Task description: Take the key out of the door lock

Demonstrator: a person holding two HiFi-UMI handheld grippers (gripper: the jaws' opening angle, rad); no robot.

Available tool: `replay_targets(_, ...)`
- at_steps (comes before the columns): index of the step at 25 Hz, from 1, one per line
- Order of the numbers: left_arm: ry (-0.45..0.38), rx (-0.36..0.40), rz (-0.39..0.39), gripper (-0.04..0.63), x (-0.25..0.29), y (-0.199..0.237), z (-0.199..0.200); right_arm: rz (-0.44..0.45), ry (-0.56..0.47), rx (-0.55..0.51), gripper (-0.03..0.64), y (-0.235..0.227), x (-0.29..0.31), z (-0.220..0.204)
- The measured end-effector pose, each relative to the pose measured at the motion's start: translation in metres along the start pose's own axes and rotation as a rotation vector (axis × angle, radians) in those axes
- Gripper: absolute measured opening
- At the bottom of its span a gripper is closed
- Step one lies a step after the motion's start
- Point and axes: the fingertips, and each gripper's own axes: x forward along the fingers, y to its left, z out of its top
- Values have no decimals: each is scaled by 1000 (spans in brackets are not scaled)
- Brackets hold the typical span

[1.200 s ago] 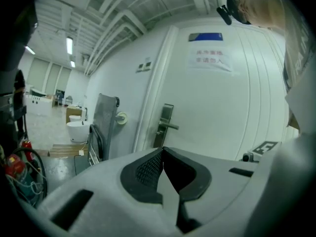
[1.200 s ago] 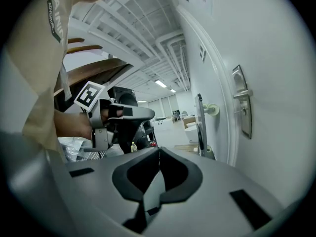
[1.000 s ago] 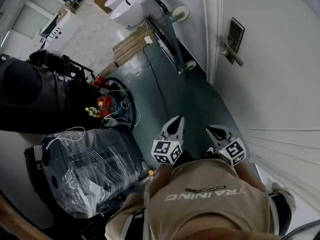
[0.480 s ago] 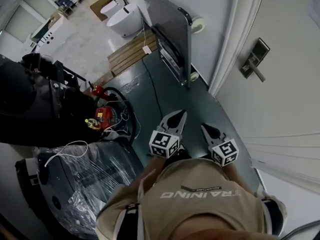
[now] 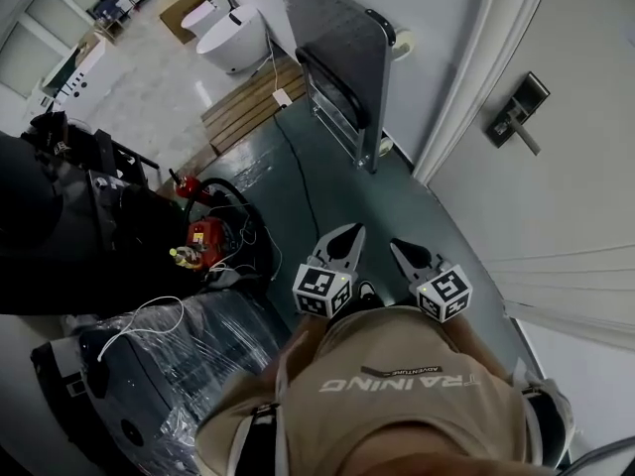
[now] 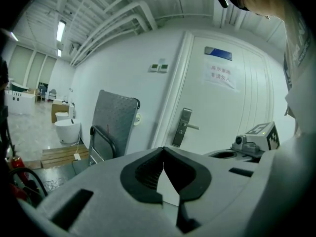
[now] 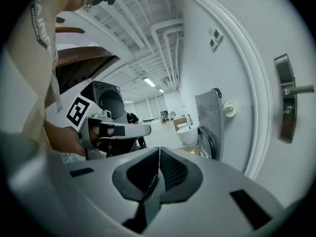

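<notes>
We begin at the left gripper (image 6: 163,150): its two dark ribbed jaws stand fully closed, tips meeting, with nothing gripped between them. The right gripper (image 7: 159,150) is closed in the same way, tips touching; a thin grey sliver shows low in the gap behind the tips, and we cannot tell what it is. In the head view the two grippers sit side by side, near each other but not touching, just ahead of the person's beige printed shirt (image 5: 407,390) and over the dark green glossy floor (image 5: 327,191). Both point toward the white panelled door (image 5: 585,206) and are well apart from it. On that door we locate the silver rectangular metal lock plate (image 5: 513,115) with its straight lever handle (image 5: 529,139); the left gripper view shows the lever level. The key is too small to make out in any view, so we cannot tell whether it sits in the lock plate. Higher on the door are a blue rectangular sign (image 6: 217,53) and a white paper notice (image 6: 220,76). Left of the white door frame (image 5: 474,87), a grey flat platform trolley (image 5: 337,58) stands upright against the wall. Beyond it lie a slatted wooden pallet (image 5: 248,112) and a white ceramic toilet (image 5: 230,40). At the person's left we note a dark bulky object wrapped in clear plastic film (image 5: 179,355)
</notes>
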Motion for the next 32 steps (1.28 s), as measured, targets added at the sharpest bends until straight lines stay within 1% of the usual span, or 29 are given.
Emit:
replay_targets(3, -7, -23, -31, 6, 3, 2, -1, -18, 11, -9, 15, 0, 2, 1)
replay_targets(5, -7, -31, -38, 6, 6, 6, 1, -53, 32, -12, 15, -6, 1, -6)
replay_targets(7, 1, -22, -59, 6, 8, 6, 3, -92, 60, -15, 15, -11, 1, -15)
replay_targets(8, 7, -10, -73, 6, 9, 5, 4, -98, 65, -11, 15, -11, 0, -17)
replay_targets(11, 33, 21, -104, 6, 12, 4, 2, -87, 52, 24, 15, -7, 2, -21)
replay_targets(14, 53, 22, -114, 6, 16, 4, -3, -83, 62, 73, 15, -13, 10, -30)
replay_targets(16, 71, 14, -105, 6, 20, 8, -8, -76, 53, 96, 15, -21, 17, -29)
replay_targets(18, 80, 0, -96, 6, 25, 13, -8, -78, 32, 89, 14, -33, 23, -21)
replay_targets(20, 63, 20, -110, 6, 25, 12, -1, -98, 11, 50, 15, -41, 25, -11)
replay_targets(23, 39, 92, -127, 6, 23, 14, 15, -167, -12, -48, 15, -47, 22, 7)
replay_targets(26, 18, 103, -158, 6, 36, 11, 25, -271, -33, -111, 15, -63, -1, 25)
replay_targets(29, 8, 102, -200, 6, 58, 2, 28, -374, -13, -118, 15, -91, -29, 24)
replay_targets(32, 38, 74, -224, 6, 87, -5, 22, -444, 1, -92, 15, -125, -47, 20)
